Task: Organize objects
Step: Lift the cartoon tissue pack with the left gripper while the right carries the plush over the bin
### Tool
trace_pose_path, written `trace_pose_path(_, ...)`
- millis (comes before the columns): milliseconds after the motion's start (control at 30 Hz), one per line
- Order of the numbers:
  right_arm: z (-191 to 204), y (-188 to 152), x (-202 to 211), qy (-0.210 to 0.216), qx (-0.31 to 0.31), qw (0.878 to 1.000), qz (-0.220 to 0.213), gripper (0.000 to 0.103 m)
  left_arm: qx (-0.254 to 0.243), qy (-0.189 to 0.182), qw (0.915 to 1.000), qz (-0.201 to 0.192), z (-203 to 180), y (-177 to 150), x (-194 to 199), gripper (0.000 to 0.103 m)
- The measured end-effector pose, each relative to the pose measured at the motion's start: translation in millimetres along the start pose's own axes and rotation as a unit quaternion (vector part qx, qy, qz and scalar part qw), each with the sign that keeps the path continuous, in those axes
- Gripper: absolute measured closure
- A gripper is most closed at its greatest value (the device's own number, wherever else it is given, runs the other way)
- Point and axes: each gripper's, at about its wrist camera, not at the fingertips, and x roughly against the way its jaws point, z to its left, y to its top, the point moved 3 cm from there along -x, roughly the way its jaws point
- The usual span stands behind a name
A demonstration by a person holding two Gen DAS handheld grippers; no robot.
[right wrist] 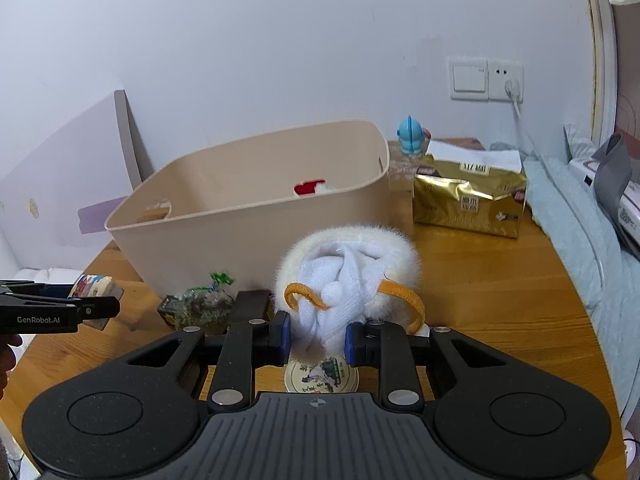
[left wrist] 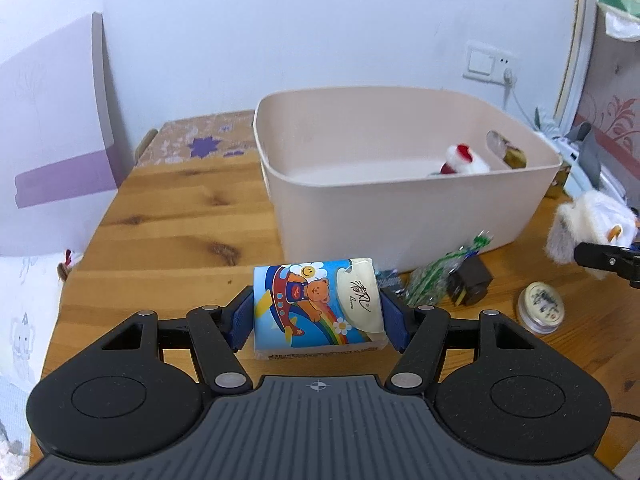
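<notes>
Beige bin (left wrist: 400, 216): red-white plush (left wrist: 464, 160) | left tongs (left wrist: 320, 316) clamp tissue pack (left wrist: 316, 306) | right tongs (right wrist: 318, 338) clamp fluffy toy (right wrist: 348, 272)

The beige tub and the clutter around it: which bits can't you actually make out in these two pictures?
- Tub floor: both views, the near wall hides it; only the top of a red-and-white plush shows.
- Round tin: right wrist view, mostly behind the white plush toy and gripper body.
- Green-printed packet: left wrist view, print too small and blurred.
- Dark block: unidentifiable in both views.
</notes>
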Motion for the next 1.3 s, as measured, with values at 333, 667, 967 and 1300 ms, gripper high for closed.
trace_pose_path(333, 8.2, 16.0, 23.7, 0.006, 0.009, 0.999, -0.034, 0.08, -0.011, -0.01, 0.9991, -0.039, -7.3, 21.7, 28.8, 0.038)
trace_pose_path(667, 14.6, 32.3, 28.8, 0.008, 0.02, 0.998, -0.053, 0.08, -0.015, -0.008, 0.9974, -0.07, -5.9, 45.2, 41.7, 0.038)
trace_pose_path(967, 21.0, 54.1, 24.5, 0.01, 0.029, 0.997, -0.075, 0.08, -0.022, -0.008, 0.9955, -0.092, -6.6, 68.9, 44.9, 0.038)
trace_pose_path(1300, 28.5, 71.8, 10.1, 0.014, 0.036, 0.996, -0.083, 0.08, -0.028, -0.008, 0.9937, -0.108, -11.0, 92.3, 38.7, 0.038)
